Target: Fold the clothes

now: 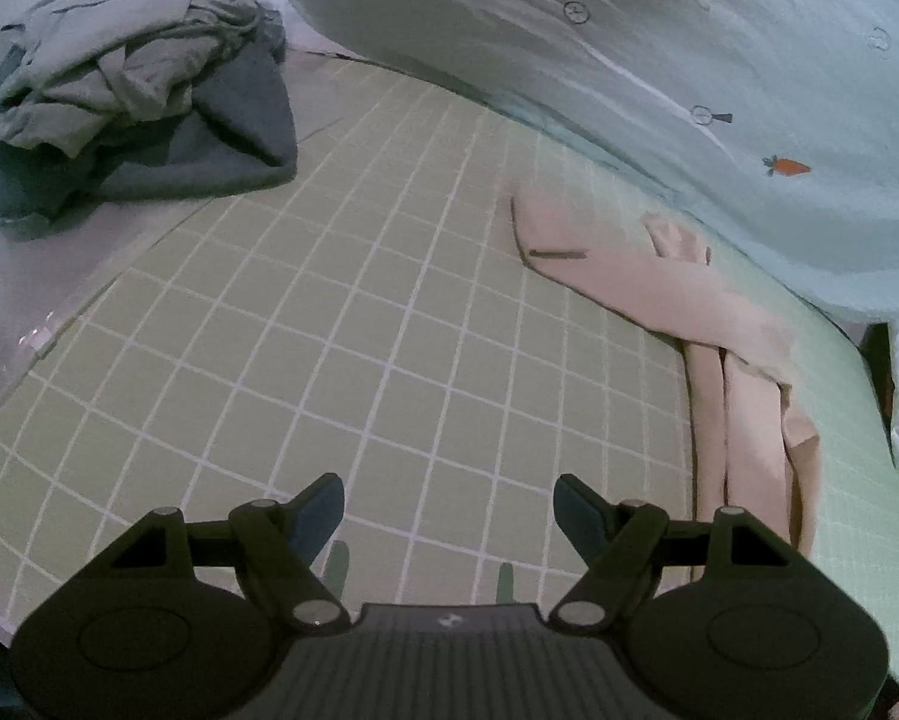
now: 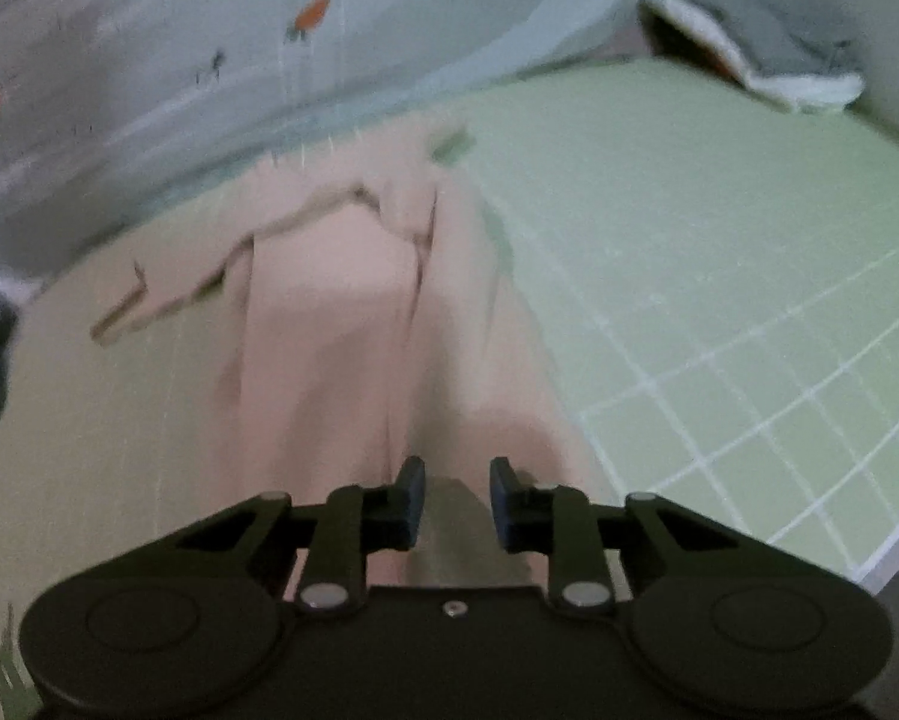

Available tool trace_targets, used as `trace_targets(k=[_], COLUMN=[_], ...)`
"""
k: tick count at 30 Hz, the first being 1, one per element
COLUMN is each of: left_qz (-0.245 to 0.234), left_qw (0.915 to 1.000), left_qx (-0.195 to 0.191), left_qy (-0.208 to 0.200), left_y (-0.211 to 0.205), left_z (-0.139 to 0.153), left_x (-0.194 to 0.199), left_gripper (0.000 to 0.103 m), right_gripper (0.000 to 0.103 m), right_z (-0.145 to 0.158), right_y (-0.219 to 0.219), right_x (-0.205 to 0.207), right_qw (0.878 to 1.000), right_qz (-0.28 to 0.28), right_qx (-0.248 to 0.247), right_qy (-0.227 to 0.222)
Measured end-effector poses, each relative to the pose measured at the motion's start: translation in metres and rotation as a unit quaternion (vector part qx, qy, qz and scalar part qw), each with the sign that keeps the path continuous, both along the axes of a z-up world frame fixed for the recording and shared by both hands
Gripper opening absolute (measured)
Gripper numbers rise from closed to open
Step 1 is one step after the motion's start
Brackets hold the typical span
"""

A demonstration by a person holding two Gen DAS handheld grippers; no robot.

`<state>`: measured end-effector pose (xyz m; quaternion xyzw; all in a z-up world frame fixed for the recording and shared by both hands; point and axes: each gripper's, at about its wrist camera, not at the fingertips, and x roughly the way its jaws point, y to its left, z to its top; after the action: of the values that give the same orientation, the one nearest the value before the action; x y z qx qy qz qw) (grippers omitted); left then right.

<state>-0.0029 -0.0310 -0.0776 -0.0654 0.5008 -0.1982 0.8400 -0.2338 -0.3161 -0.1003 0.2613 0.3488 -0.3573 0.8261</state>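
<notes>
Green grid-lined mat (image 1: 341, 324) covers the work surface, which looks like a bed; a pale blue quilt (image 1: 719, 90) with small carrot prints is bunched along the upper right of the left wrist view.

Progress, as judged from how things lie:
- One pink garment (image 1: 731, 360) lies on the mat at right centre of the left wrist view, drawn into a long narrow shape with lengthwise creases. It looks partly folded or gathered, not yet a finished flat packet.
- In the right wrist view the same pink garment (image 2: 341, 324) fills the centre and lower left, blurred, with several ridges running away from the camera.
- A heap of grey and dark blue clothes (image 1: 131, 102) sits at upper left of the left wrist view, crumpled and unsorted. That pile is probably still to do, so most of the task seems to remain.

Grippers:
- Left gripper (image 1: 449, 510): jaws spread wide, nothing between them, hanging over bare mat at bottom centre, beside the garment's lower end and not touching it.
- Right gripper (image 2: 457, 504): jaws parted by a narrow gap, directly over the pink cloth at bottom centre. A fold of fabric appears between the fingers, but the pads do not seem to press on it; released, as far as the blur allows.
</notes>
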Motion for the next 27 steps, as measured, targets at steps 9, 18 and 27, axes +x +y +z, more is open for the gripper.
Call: trace_targets(k=[9,18,27], left_qz=[0.038,0.061,0.067], left_qw=[0.9992,0.9982,0.9972], left_qx=[-0.007,0.003,0.033], left_qy=[0.011,0.000,0.011], left_y=[-0.011,-0.047,-0.069], left_z=[-0.005,0.000,-0.012], left_x=[0.015,0.037,0.090], left_gripper=[0.078,0.088,0.090], right_gripper=[0.034,0.103,0.103], right_z=[0.015,0.031,0.022], right_y=[-0.017,-0.059,-0.099], right_x=[0.018,0.062,0.127], right_qw=[0.999,0.988,0.978], right_qz=[0.033,0.076,0.082], right_qx=[-0.041,-0.133,-0.178], right_qy=[0.000,0.021,0.070])
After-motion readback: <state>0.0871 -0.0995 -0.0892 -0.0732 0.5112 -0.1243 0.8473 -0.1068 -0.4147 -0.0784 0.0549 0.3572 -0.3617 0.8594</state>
